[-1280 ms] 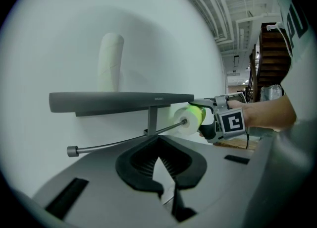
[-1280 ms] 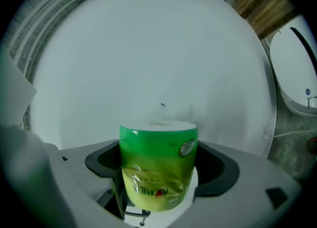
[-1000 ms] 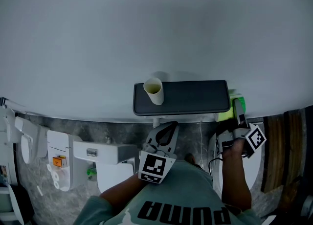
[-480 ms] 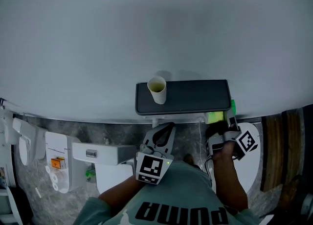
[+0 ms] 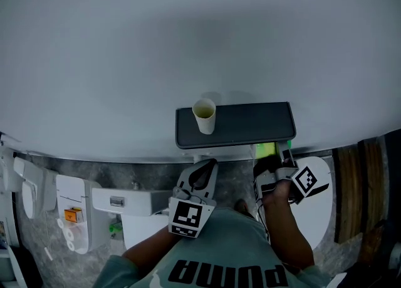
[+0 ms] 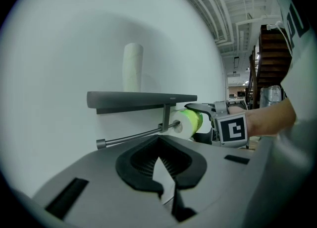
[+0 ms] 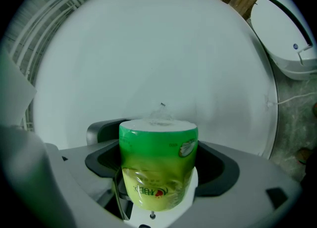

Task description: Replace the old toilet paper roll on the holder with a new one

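Note:
A dark holder shelf (image 5: pixel 244 124) hangs on the grey wall, with its bar (image 6: pixel 131 137) underneath. The empty cardboard core (image 5: pixel 204 116) stands upright on the shelf's left end, also seen as the pale core (image 6: pixel 132 67) in the left gripper view. My right gripper (image 5: pixel 272 158) is shut on a green-wrapped new roll (image 7: pixel 158 160), holding the new roll (image 6: pixel 188 121) just right of the bar's bracket, under the shelf's right end. My left gripper (image 5: pixel 203 169) hovers below the shelf's left half, shut and holding nothing.
A white rounded toilet fixture (image 5: pixel 316 211) sits below the right arm. White dispensers and fittings (image 5: pixel 81 205) line the lower left. Wooden panelling (image 5: pixel 351 186) runs down the right edge.
My right gripper has carried the green roll left and slightly up, from beside the shelf's right end to under it. The left gripper has barely shifted.

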### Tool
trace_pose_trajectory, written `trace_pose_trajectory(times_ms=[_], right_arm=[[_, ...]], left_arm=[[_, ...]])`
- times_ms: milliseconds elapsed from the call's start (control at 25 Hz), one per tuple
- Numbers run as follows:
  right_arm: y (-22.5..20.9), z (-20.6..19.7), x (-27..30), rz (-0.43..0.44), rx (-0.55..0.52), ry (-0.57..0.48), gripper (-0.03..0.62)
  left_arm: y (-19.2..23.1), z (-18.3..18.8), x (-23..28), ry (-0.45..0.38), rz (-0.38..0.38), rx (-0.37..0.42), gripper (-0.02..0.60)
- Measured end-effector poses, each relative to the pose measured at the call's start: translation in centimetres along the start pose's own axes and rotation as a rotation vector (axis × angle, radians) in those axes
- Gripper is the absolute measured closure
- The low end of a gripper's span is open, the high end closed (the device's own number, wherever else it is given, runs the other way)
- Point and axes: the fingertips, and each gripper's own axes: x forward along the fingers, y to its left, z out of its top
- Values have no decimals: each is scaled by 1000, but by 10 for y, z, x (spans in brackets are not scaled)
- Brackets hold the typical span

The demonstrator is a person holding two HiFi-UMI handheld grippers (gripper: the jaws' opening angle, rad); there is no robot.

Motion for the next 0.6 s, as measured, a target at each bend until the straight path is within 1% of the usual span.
trace_pose_trajectory(times_ms=[240,600], right_arm=[[-3,-22,5,9,8,10,155],[-5,-35,6,21,15,-8,154]], left_arm=[[9,-5,-6,4,-6,8,577],[15,-8,-10,3,-31,17,577]])
